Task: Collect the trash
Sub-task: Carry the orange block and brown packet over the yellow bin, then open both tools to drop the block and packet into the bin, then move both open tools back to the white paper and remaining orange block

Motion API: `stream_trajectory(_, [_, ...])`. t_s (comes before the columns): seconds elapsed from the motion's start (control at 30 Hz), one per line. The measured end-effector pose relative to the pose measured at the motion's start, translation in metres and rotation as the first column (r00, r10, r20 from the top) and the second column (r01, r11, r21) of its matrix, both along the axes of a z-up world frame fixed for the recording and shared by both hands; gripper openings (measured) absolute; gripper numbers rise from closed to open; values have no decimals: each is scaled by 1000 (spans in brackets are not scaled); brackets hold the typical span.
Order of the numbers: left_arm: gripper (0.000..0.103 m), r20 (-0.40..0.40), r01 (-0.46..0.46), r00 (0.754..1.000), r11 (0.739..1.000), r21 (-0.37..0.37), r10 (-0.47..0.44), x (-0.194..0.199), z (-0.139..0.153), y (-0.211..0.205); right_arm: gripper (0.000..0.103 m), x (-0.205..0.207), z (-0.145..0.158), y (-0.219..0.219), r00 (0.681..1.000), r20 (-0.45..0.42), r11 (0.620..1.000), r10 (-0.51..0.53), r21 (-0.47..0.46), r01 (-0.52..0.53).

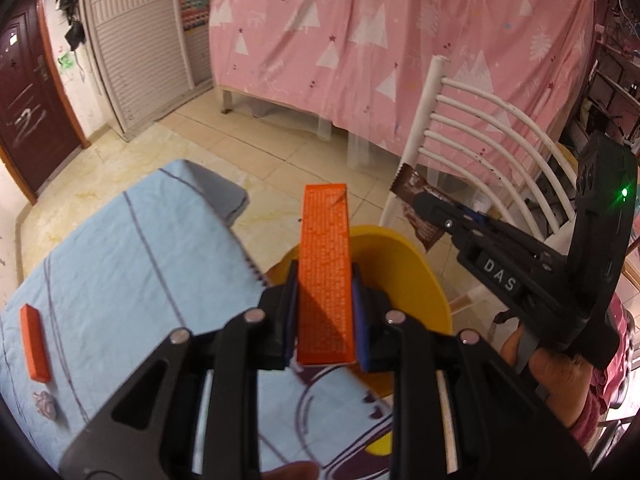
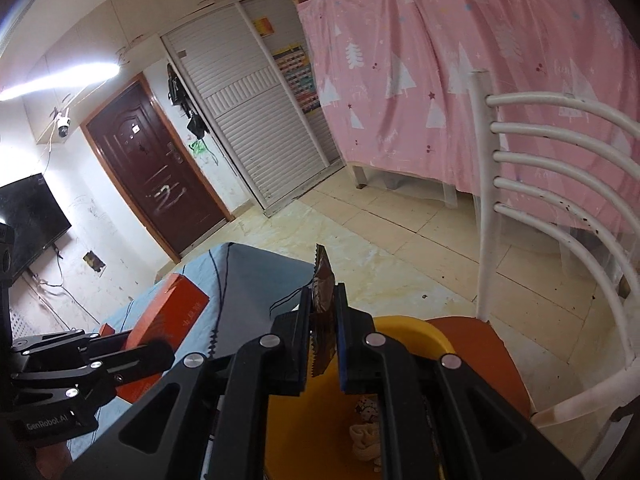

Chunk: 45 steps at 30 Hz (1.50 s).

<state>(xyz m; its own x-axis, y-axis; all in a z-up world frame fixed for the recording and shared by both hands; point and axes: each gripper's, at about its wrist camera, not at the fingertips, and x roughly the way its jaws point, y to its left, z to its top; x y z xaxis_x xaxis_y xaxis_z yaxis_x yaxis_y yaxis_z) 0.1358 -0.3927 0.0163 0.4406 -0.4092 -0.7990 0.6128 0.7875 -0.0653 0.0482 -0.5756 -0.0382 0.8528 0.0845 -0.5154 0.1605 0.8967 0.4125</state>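
Note:
My left gripper point(image 1: 325, 284) is shut on a long orange box point(image 1: 326, 264) and holds it over the near rim of a yellow bin point(image 1: 404, 264). My right gripper point(image 2: 324, 312) is shut on a brown snack wrapper point(image 2: 323, 280) and holds it above the same yellow bin point(image 2: 416, 332). The wrapper point(image 1: 412, 196) and the right gripper point(image 1: 430, 208) also show in the left wrist view, the orange box point(image 2: 168, 312) in the right wrist view. Crumpled paper point(image 2: 366, 432) lies inside the bin. A second small orange box point(image 1: 35, 344) and a crumpled scrap point(image 1: 46, 404) lie on the blue cloth.
A table with a light blue cloth point(image 1: 120, 264) is at the left. A white slatted chair point(image 2: 560, 208) with an orange seat point(image 2: 480, 344) holds the bin. A bed under a pink cover point(image 1: 400, 40) stands behind, across the tiled floor point(image 1: 280, 152).

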Motion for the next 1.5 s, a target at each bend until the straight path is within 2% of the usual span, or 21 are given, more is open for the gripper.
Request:
stream_trajectory(0.1, [22,-23,10,1000,1000,-3,-10,2,-3,-8,8,-3,-1,-3,1000,2,1000,-6,16,6])
stream_trajectory(0.17, [37,-37,9,999,1000,-5,-9,4,-4,-11,11,-3,-1,-5,1000,2,1000,-10,21,10])
stream_trajectory(0.2, [57,-43,8,999,1000,-7,-8,3,-5,-12,16,-3,-1,-5,1000,3,1000,-10,24,10])
stream_trajectory(0.23, [61,-44,6,999,1000,-11,-7,4,-5,-11,21,-4,-1,-6,1000,4,1000,-12,26,12])
stream_trajectory(0.27, [61,-37,5,999,1000,-8,-5,4,-5,-11,29,-3,1,-6,1000,5,1000,-13,26,13])
stream_trajectory(0.3, [61,-32,6,999,1000,-5,-6,2,-6,-10,42,-5,0,-7,1000,6,1000,-15,27,15])
stream_trajectory(0.37, [61,-25,1,1000,1000,-1,-1,2,-5,-7,57,-7,2,-8,1000,14,999,-19,36,19])
stream_trajectory(0.4, [61,-28,-6,1000,1000,-5,5,3,-5,-4,59,-8,3,-7,1000,20,999,-20,43,19])
stream_trajectory(0.73, [61,-23,-61,998,997,-43,60,8,9,32,61,3,17,24,999,20,999,45,6,-45])
stream_trajectory(0.8, [61,-22,-75,997,996,-49,74,9,12,42,67,7,19,32,998,16,998,59,-1,-59])
stream_trajectory(1.0, [61,-8,-126,992,989,-70,126,10,18,81,74,17,26,53,994,18,995,104,-10,-104])
stream_trajectory(1.3, [62,-11,-224,975,972,-75,224,18,20,135,76,41,37,106,979,4,979,202,-44,-201])
stream_trajectory(1.5, [67,4,-273,962,959,-80,274,17,22,172,77,54,43,139,967,-8,964,256,-72,-256])
